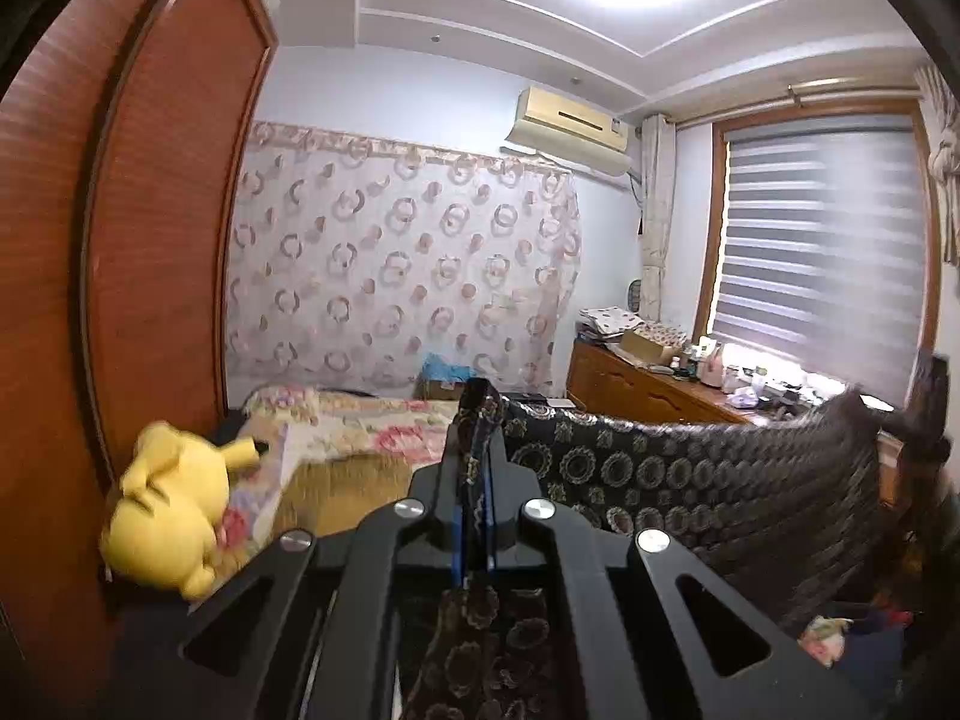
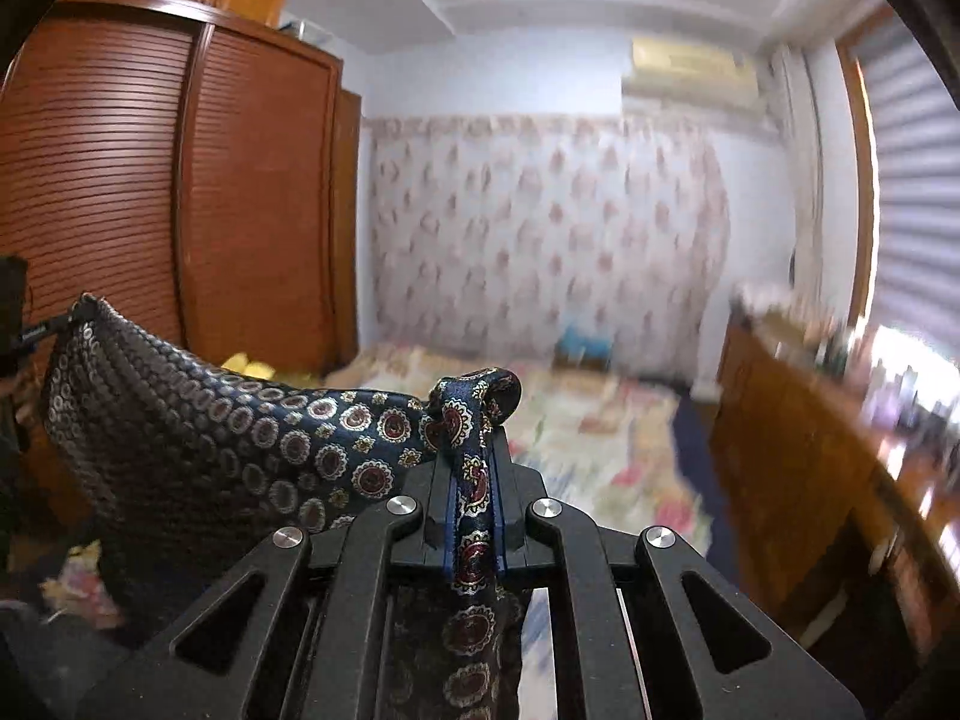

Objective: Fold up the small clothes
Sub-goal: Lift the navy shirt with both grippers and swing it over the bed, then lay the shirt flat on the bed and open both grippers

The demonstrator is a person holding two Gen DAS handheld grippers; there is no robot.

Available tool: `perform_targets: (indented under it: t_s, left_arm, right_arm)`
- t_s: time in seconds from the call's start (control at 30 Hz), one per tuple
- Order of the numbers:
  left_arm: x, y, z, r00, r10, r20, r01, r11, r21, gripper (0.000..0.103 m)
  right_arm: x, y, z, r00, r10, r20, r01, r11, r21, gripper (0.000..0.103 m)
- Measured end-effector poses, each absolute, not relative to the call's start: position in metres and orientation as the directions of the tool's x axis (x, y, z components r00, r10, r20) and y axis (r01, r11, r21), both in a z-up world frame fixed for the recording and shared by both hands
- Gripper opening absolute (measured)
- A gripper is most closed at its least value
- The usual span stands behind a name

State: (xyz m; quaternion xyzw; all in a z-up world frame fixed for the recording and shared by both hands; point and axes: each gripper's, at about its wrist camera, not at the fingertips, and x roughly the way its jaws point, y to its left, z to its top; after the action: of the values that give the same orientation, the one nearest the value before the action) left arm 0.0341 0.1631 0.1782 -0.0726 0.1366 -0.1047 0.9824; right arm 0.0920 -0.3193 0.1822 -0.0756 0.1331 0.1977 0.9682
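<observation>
Lift-and-spread step. Left to right: my left gripper (image 1: 474,420), center of the left view, pinches one corner of the dark patterned cloth (image 1: 690,480), fingers pressed tight on it. The cloth spans right across that frame, held up over the floral bed (image 1: 360,432). My right gripper (image 2: 477,414), center of the right view, pinches the other corner, bunched over its tips. Next, I judge: lower it flat onto the bed, keeping the top edge taut.
</observation>
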Motion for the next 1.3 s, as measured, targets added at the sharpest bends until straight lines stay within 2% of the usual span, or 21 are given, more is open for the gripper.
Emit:
perform_targets:
  t_s: [0.07, 0.17, 0.23, 0.33, 0.4, 0.43, 0.5, 0.7, 0.87, 1.07, 1.3]
  left_arm:
    - [0.084, 0.161, 0.186, 0.939, -0.202, -0.279, 0.171, 0.976, -0.132, 0.001]
    - [0.158, 0.150, 0.170, 0.926, -0.166, -0.338, 0.144, 0.985, -0.090, 0.004]
    - [0.205, 0.144, 0.144, 0.909, -0.165, -0.382, 0.143, 0.986, -0.086, 0.010]
    - [0.271, 0.136, 0.084, 0.847, -0.179, -0.501, 0.158, 0.984, -0.084, 0.016]
    - [0.285, 0.132, 0.058, 0.808, -0.185, -0.559, 0.155, 0.983, -0.102, 0.021]
    - [0.287, 0.130, 0.042, 0.785, -0.210, -0.583, 0.168, 0.978, -0.126, 0.028]
    - [0.282, 0.124, 0.029, 0.767, -0.223, -0.602, 0.185, 0.975, -0.125, 0.038]
    - [0.240, 0.092, 0.003, 0.713, -0.243, -0.658, 0.246, 0.965, -0.090, 0.041]
    - [0.206, 0.065, -0.018, 0.667, -0.270, -0.694, 0.281, 0.954, -0.101, 0.044]
    - [0.189, 0.030, -0.056, 0.582, -0.277, -0.764, 0.335, 0.938, -0.085, 0.048]
    - [0.189, 0.007, -0.072, 0.545, -0.259, -0.797, 0.358, 0.932, -0.058, 0.052]
  right_arm:
    - [0.128, -0.313, 0.206, 0.903, 0.328, -0.278, -0.376, 0.916, -0.139, 0.005]
    - [0.206, -0.303, 0.212, 0.898, 0.271, -0.346, -0.344, 0.924, -0.167, 0.006]
    - [0.271, -0.298, 0.189, 0.897, 0.186, -0.401, -0.285, 0.937, -0.204, 0.009]
    - [0.360, -0.303, 0.126, 0.849, 0.065, -0.525, -0.198, 0.959, -0.201, 0.029]
    - [0.395, -0.309, 0.085, 0.801, 0.016, -0.598, -0.151, 0.973, -0.175, 0.029]
    - [0.404, -0.313, 0.066, 0.781, 0.026, -0.624, -0.142, 0.981, -0.136, 0.029]
    - [0.407, -0.318, 0.037, 0.753, 0.062, -0.655, -0.154, 0.984, -0.084, 0.031]
    - [0.375, -0.315, -0.005, 0.694, 0.088, -0.715, -0.224, 0.970, -0.098, 0.035]
    - [0.333, -0.320, -0.013, 0.678, 0.138, -0.722, -0.261, 0.963, -0.061, 0.050]
    - [0.302, -0.325, -0.028, 0.654, 0.150, -0.741, -0.269, 0.962, -0.043, 0.051]
    - [0.301, -0.350, -0.050, 0.621, 0.122, -0.774, -0.196, 0.981, -0.004, 0.051]
